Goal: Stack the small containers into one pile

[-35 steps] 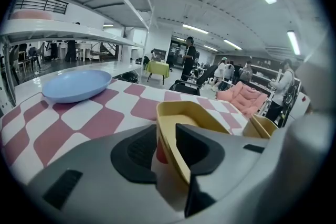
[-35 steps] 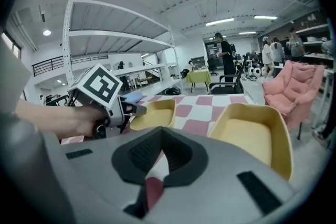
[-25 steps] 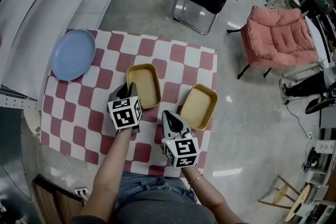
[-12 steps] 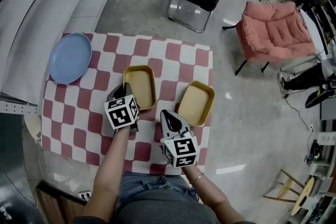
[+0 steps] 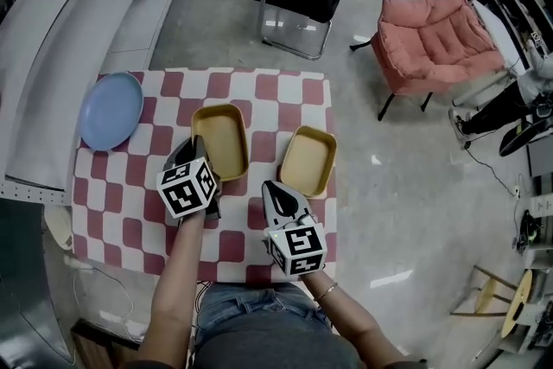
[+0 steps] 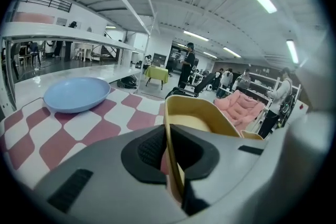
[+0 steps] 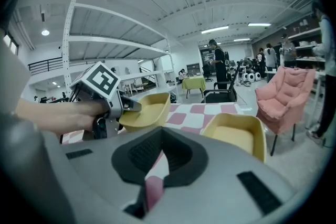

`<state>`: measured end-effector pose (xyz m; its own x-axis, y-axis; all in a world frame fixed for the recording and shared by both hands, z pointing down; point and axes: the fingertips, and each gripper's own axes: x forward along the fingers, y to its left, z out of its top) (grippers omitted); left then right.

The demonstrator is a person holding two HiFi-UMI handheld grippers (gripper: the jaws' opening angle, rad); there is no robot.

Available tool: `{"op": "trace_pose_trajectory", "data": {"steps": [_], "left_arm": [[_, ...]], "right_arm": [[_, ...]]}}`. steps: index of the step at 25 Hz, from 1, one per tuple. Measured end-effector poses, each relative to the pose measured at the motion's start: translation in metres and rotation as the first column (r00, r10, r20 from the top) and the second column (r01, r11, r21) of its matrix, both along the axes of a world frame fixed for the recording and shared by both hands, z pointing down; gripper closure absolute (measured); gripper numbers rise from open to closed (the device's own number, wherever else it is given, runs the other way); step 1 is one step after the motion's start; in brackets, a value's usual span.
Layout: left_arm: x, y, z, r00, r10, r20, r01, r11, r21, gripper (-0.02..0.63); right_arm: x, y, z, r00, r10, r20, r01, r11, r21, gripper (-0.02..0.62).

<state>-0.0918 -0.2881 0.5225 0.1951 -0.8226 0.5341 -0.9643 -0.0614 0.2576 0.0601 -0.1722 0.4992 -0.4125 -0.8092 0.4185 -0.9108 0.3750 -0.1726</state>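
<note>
**Yellow container gripped on the left; its twin lies to the right**

The left gripper [image 5: 200, 153] is closed on the near short wall of a yellow rectangular plastic container [image 5: 220, 136], whose long axis points away from the person. The right gripper [image 5: 276, 191] holds nothing, and its jaws stand a little apart over the red-and-white checked tablecloth [image 5: 130, 212]. Just ahead of it, slightly to the right, lies the second yellow container [image 5: 308, 160]. It is apart from the held one, with its long axis nearly parallel, and the right gripper is nearer to it. Count: two yellow containers and one round blue plate [image 5: 111, 110], which sits well apart at the far left.
</note>
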Motion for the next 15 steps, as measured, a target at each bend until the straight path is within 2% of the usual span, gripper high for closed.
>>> {"op": "trace_pose_trajectory", "data": {"steps": [9, 15], "left_arm": [[0.070, 0.010, -0.033, 0.989, 0.150, -0.013, -0.150, 0.987, 0.050, 0.580], [0.127, 0.018, -0.045, 0.958, 0.286, -0.016, -0.284, 0.957, 0.059, 0.580]], "right_arm": [[0.052, 0.031, -0.014, 0.992, 0.124, -0.001, -0.124, 0.992, 0.038, 0.584], [0.093, 0.051, -0.021, 0.968, 0.250, 0.004, -0.250, 0.967, 0.046, 0.584]]}}
